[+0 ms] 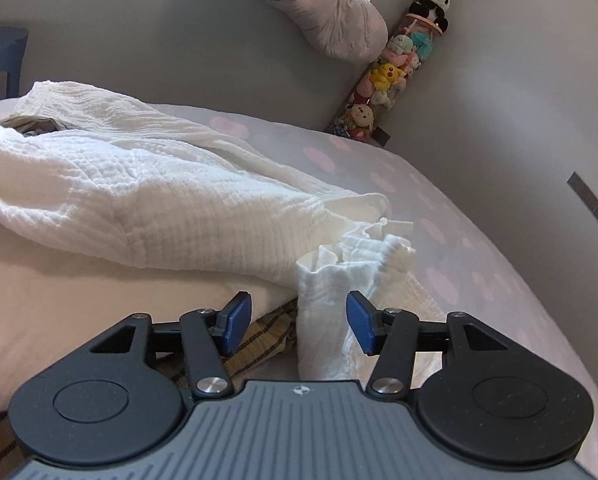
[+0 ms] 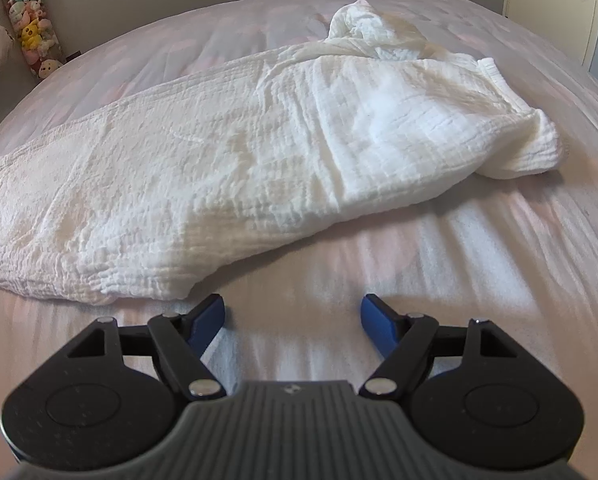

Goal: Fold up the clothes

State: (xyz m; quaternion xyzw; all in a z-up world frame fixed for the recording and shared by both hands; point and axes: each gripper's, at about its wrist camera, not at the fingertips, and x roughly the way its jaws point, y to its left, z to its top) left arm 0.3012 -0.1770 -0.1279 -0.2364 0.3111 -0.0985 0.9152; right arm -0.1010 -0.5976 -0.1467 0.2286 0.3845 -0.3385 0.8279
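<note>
Sprawling across the bed [image 2: 379, 264], crinkled white garment [image 2: 227, 152], perhaps half-folded; left tool [image 1: 299, 322] and right tool [image 2: 293, 322] both spread.

surface: bed [image 2: 379, 264] with pale pink-patterned cover | on it: white crinkled garment [image 2: 227, 168] – lying long across the cover, far end bunched | also: striped brownish cloth [image 1: 259, 340] near the front edge, partly under the white fabric | far corner: tube of plush toys [image 1: 387, 76] beside the bed

The left tongs [image 1: 299, 322] stand open over a bunched corner of the white crinkled garment [image 1: 147, 192], which lies rumpled across the bed [image 1: 479, 248].
</note>
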